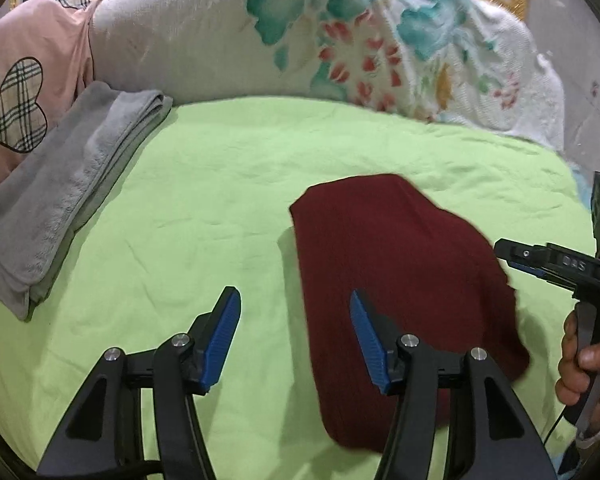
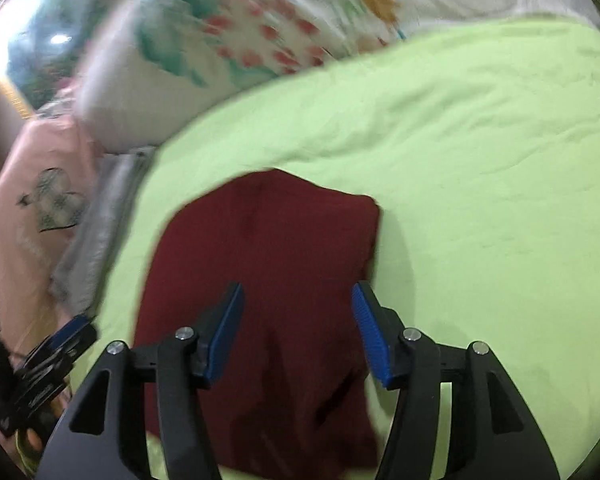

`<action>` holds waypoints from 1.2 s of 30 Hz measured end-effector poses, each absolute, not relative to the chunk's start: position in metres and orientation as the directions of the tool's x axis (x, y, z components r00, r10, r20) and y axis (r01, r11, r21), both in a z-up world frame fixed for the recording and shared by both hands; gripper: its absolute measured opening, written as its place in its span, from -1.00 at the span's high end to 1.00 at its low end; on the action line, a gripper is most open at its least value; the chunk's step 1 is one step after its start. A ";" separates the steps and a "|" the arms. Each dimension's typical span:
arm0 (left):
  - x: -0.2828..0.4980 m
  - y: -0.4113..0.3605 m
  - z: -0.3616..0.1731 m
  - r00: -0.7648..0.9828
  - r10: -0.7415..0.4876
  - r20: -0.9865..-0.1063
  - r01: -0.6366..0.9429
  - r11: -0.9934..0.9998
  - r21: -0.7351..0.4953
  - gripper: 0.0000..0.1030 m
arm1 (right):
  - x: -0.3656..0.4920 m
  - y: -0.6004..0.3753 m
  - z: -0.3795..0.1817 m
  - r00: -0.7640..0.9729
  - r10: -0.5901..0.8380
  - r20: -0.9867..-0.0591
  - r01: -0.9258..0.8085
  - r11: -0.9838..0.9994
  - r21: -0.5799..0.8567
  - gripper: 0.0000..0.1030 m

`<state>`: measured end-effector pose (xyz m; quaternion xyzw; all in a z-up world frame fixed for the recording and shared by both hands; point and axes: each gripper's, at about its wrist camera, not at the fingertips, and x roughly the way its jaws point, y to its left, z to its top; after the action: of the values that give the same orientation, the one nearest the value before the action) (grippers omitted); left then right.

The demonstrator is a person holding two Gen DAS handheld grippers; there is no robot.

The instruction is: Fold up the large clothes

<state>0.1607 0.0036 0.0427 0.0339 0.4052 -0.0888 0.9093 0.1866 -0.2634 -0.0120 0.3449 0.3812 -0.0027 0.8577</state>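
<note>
The dark red garment (image 1: 396, 280) lay folded on the light green bedsheet (image 1: 220, 184). Above it the left gripper (image 1: 296, 332) and the right gripper (image 2: 298, 328) each had its 2 blue pads (image 2: 370, 332) apart, holding nothing. A folded grey towel (image 1: 68, 196) rested near the floral pillow (image 1: 300, 32).

The left wrist camera is riding just behind the left claw (image 1: 294, 322), looking forward and steeply down across the green bedsheet (image 1: 220, 184) toward the floral pillow (image 1: 300, 32). The right wrist camera is sitting behind the right claw (image 2: 296, 320), facing likewise but blurred, hovering close above the folded maroon garment (image 2: 268, 248). Both views are sharing the garment, sheet, pillow and grey folded towel (image 1: 64, 192); each is catching the other claw at its edge.
</note>
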 end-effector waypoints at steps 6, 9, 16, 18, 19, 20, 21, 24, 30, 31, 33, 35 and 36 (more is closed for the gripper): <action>0.187 -0.014 0.009 0.603 -0.076 -0.794 0.204 0.977 0.062 -0.10 | 0.228 -0.270 -0.055 0.648 0.331 -0.686 0.290 0.725 0.625 0.55; 0.184 -0.029 -0.003 0.622 -0.003 -0.783 0.217 0.962 0.169 -0.02 | 0.227 -0.261 -0.045 0.655 0.227 -0.721 0.300 0.797 0.523 0.70; 0.188 -0.024 -0.010 0.600 -0.027 -0.799 0.212 0.969 0.127 0.01 | 0.224 -0.276 -0.057 0.645 0.223 -0.731 0.331 0.780 0.530 0.44; 0.185 -0.025 -0.009 0.607 -0.019 -0.795 0.213 0.967 0.139 0.01 | 0.206 -0.279 -0.040 0.674 0.181 -0.716 0.338 0.787 0.516 0.44; 0.185 -0.025 -0.009 0.607 -0.019 -0.794 0.210 0.968 0.138 0.01 | 0.190 -0.277 -0.027 0.707 0.171 -0.687 0.315 0.793 0.521 0.44; 0.184 -0.024 -0.009 0.606 -0.025 -0.795 0.205 0.971 0.126 0.01 | 0.176 -0.272 -0.019 0.733 0.183 -0.655 0.280 0.797 0.536 0.44; 0.184 -0.023 -0.009 0.605 -0.027 -0.795 0.202 0.972 0.120 0.01 | 0.162 -0.265 -0.010 0.753 0.209 -0.624 0.231 0.804 0.548 0.44; 0.183 -0.023 -0.010 0.610 -0.029 -0.792 0.199 0.973 0.118 0.01 | 0.133 -0.238 -0.002 0.765 0.251 -0.593 0.134 0.838 0.528 0.43; 0.180 -0.018 -0.007 0.613 -0.033 -0.790 0.206 0.971 0.119 0.00 | 0.135 -0.220 -0.068 0.635 0.247 -0.732 0.215 0.854 0.474 0.36; 0.176 -0.015 -0.003 0.618 -0.023 -0.786 0.200 0.971 0.129 0.00 | 0.132 -0.224 -0.070 0.659 0.263 -0.705 0.216 0.831 0.513 0.35; 0.167 -0.008 0.003 0.621 -0.017 -0.783 0.190 0.973 0.129 0.00 | 0.134 -0.226 -0.069 0.658 0.267 -0.705 0.224 0.823 0.521 0.35; 0.156 -0.001 0.007 0.619 -0.023 -0.785 0.179 0.977 0.113 0.00 | 0.134 -0.225 -0.068 0.653 0.261 -0.711 0.226 0.829 0.512 0.35; 0.149 0.001 0.010 0.621 -0.028 -0.783 0.176 0.979 0.105 0.00 | 0.133 -0.224 -0.067 0.652 0.258 -0.713 0.225 0.832 0.508 0.35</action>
<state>0.1487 0.0014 0.0102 0.0859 0.4316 -0.0567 0.8962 0.1327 -0.2238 -0.0669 0.2900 0.4168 0.0096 0.8614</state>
